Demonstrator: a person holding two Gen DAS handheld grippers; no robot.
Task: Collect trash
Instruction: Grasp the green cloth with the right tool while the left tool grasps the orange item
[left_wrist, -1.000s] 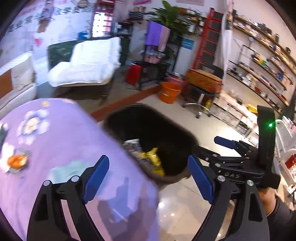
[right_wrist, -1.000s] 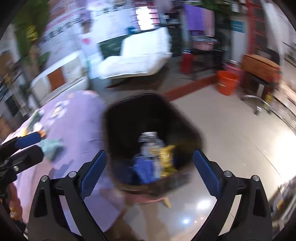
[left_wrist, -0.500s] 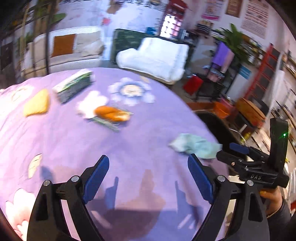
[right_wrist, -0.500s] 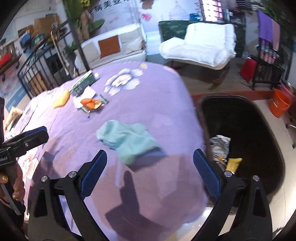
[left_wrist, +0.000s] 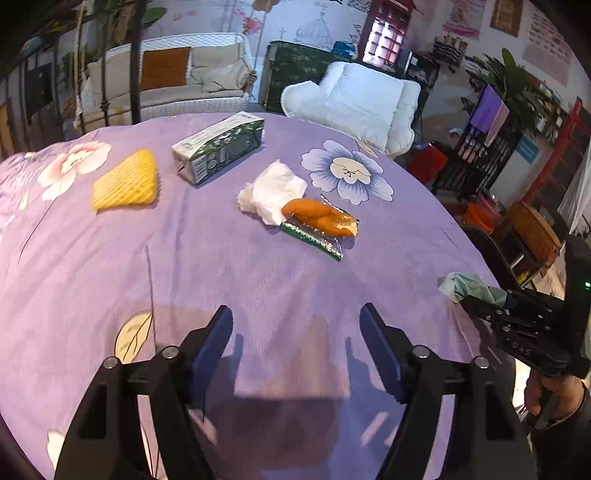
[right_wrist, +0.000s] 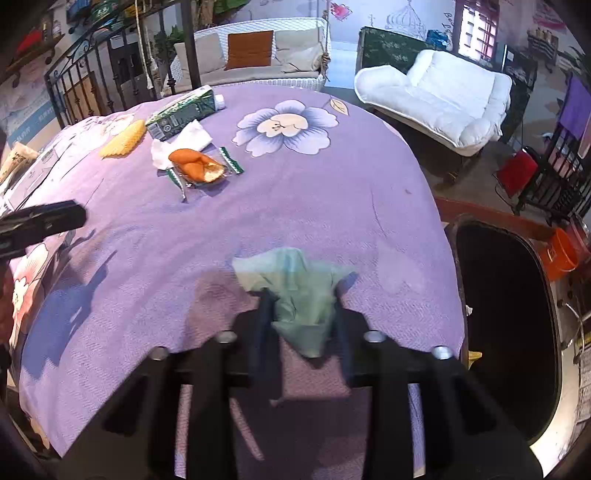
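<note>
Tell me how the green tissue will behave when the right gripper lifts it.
The green tissue looks crumpled and thin, so it will likely droop limply. It probably weighs almost nothing. The right gripper has bunched it between its jaws, so it should hold, though loose corners may drag.

- Your right gripper (right_wrist: 301, 325) pinches the crumpled pale-green tissue (right_wrist: 297, 291) between its jaws.
- Ahead of your left jaws lie the white tissue (left_wrist: 272, 192), orange peel (left_wrist: 317, 217) on a clear wrapper (left_wrist: 314, 236), yellow foam net (left_wrist: 125, 181) and green carton (left_wrist: 219, 147).
- The black bin (right_wrist: 506, 325) sits right of your right jaws.
</note>
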